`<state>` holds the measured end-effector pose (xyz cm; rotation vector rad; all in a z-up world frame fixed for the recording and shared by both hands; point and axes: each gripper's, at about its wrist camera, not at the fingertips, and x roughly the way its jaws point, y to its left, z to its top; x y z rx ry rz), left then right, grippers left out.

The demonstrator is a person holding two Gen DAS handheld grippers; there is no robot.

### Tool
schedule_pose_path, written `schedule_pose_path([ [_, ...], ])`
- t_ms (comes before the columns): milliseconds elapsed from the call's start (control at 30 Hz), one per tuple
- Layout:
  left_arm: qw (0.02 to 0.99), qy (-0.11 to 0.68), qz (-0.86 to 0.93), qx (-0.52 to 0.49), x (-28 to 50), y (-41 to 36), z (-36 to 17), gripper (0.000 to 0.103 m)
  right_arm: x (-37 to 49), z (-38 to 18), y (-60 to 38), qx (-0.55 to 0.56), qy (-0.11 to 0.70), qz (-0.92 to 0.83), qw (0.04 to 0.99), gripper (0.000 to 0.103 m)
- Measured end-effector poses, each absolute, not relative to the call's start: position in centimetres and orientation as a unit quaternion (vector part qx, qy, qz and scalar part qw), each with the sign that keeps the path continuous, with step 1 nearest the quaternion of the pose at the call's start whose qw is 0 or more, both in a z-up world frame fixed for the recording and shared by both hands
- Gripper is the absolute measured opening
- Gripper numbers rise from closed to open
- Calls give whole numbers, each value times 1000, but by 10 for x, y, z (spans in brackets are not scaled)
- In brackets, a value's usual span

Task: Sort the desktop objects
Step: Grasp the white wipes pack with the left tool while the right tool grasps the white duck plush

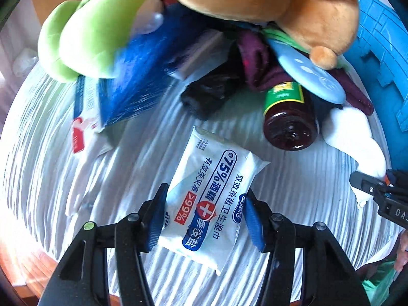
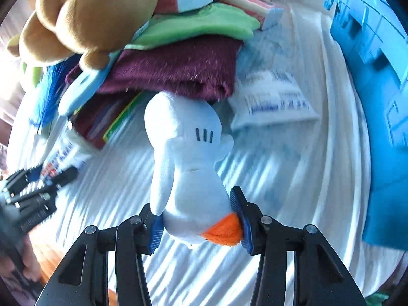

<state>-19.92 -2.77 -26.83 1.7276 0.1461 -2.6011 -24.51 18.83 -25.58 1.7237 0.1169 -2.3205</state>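
Note:
My left gripper (image 1: 204, 216) has its blue pads on both sides of a white pack of 75% alcohol wipes (image 1: 209, 199) lying on the white striped cloth (image 1: 127, 178); the jaws press its edges. My right gripper (image 2: 199, 219) is shut on a white plush duck (image 2: 186, 158) with an orange beak, whose far end lies under the pile. The duck also shows in the left wrist view (image 1: 357, 137) with the right gripper (image 1: 382, 191) at the right edge. The left gripper shows in the right wrist view (image 2: 33, 188) at the far left.
A pile lies behind: brown teddy bear (image 1: 280, 2), green plush (image 1: 94, 33), blue brush (image 1: 142, 76), brown bottle (image 1: 290, 117), maroon cloth (image 2: 178, 68), green cloth (image 2: 199, 28), another wipes pack (image 2: 272, 102). A blue crate (image 2: 377, 76) stands at the right.

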Motion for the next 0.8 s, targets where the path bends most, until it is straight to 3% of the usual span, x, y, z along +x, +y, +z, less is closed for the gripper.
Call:
schedule_pose_path([
  [100, 15, 50, -832, 553, -197, -29, -270, 55, -245, -255, 191, 589, 35, -797, 127, 52],
  [267, 17, 57, -836, 546, -194, -23, -270, 55, -255, -247, 188, 572, 47, -811, 116, 68],
  [367, 20, 61, -839, 541, -191, -19, -265, 55, -260, -244, 181, 562, 55, -817, 115, 70],
  [400, 23, 60, -841, 538, -189, -18, -263, 55, -261, -245, 176, 559, 60, -819, 115, 68],
  [467, 23, 61, -846, 529, -185, -15, -255, 55, -260, -247, 170, 562, 62, -815, 127, 47],
  [500, 24, 60, -848, 526, -183, -15, -250, 55, -264, -244, 170, 561, 64, -815, 127, 43],
  [800, 22, 55, -890, 453, -154, -5, -172, 55, -219, -192, 187, 520, 32, -842, 137, 40],
])
